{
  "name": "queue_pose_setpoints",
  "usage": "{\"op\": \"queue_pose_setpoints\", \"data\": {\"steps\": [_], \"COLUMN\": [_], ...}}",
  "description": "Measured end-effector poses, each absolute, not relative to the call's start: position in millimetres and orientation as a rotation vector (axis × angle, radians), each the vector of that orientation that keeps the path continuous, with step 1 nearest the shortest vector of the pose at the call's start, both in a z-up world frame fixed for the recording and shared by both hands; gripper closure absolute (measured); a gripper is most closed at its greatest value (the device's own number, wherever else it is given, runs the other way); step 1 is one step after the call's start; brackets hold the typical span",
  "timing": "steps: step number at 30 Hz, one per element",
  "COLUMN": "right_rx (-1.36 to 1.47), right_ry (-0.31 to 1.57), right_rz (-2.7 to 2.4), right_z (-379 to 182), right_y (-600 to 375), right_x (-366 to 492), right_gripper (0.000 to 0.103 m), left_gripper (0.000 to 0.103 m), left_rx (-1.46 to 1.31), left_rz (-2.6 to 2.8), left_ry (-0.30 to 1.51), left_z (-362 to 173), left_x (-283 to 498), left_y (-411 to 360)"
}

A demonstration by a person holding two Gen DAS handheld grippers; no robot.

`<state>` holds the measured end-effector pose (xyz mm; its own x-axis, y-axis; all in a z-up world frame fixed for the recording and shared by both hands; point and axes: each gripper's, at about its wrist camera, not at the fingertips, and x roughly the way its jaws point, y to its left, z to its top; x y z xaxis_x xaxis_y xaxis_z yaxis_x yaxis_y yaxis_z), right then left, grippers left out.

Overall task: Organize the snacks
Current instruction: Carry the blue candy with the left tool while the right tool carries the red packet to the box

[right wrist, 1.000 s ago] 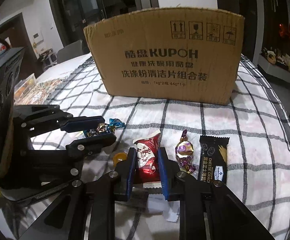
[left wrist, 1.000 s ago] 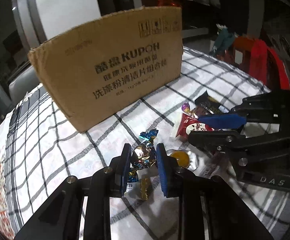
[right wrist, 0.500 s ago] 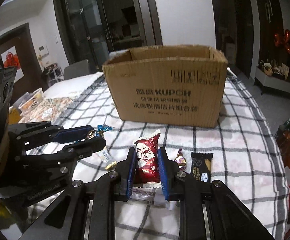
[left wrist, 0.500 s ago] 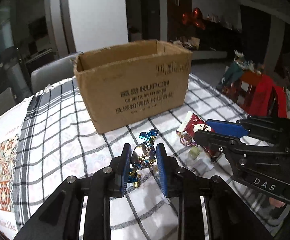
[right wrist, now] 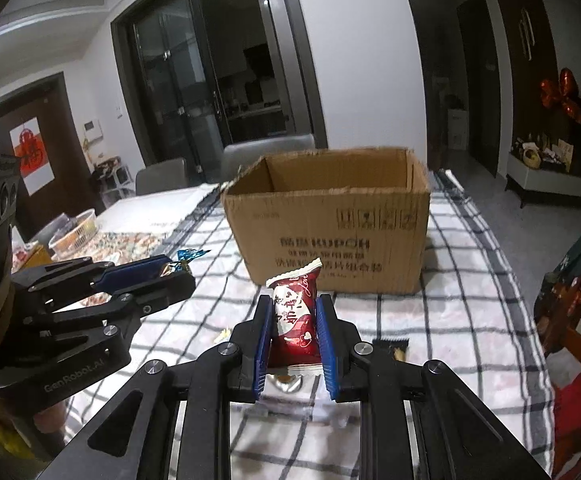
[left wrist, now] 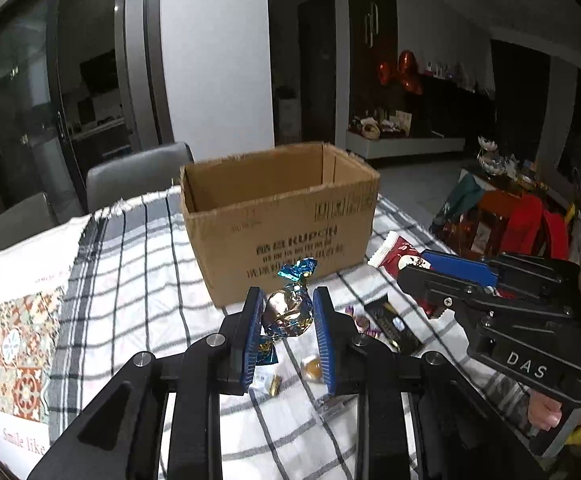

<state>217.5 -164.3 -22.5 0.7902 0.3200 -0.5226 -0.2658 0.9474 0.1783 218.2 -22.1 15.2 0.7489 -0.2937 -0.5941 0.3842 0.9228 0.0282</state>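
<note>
Both tongs (left wrist: 286, 300) (right wrist: 292, 312) higher, crinkly foil sweets (left wrist: 288, 312) aloft

A home, dining/living rm: dining table (right wrist: 470, 320) w/ checked cloth (left wrist: 130, 280), grey upholstered chairs (right wrist: 266, 152) behind it. Glass sliding doors (right wrist: 194, 92) lead to what looks like a kitchen; red paper decoration (right wrist: 30, 152) on a wooden door, red foil balloons (left wrist: 404, 70) above a low sideboard (left wrist: 406, 146) w/ household bits.
</note>
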Motion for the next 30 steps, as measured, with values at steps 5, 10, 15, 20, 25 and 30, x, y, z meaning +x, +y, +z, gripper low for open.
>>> {"op": "queue_pose_setpoints", "data": {"steps": [5, 10, 15, 20, 25, 30], "right_rx": [0.095, 0.099, 0.097, 0.085, 0.090, 0.081], "right_ry": [0.530, 0.493, 0.466, 0.449, 0.472, 0.521], "right_rz": [0.306, 0.296, 0.298, 0.302, 0.313, 0.304], "right_z": [1, 24, 45, 61, 69, 68], "right_y": [-170, -177, -179, -180, -182, -185], "right_x": [226, 238, 254, 271, 296, 325], "right_gripper": [0.080, 0.080, 0.080, 0.080, 0.080, 0.080], "left_gripper": [0.077, 0.077, 0.077, 0.077, 0.077, 0.077], "left_rx": [0.143, 0.135, 0.131, 0.125, 0.128, 0.104], "left_rz": [-0.361, -0.344, -0.344, -0.349, -0.358, -0.381], "left_ry": [0.594, 0.559, 0.525, 0.508, 0.527, 0.564], "left_z": [33, 55, 76, 93, 97, 96], "left_x": [224, 238, 255, 272, 293, 319], "left_y": [-23, -23, -23, -23, -27, -31]}}
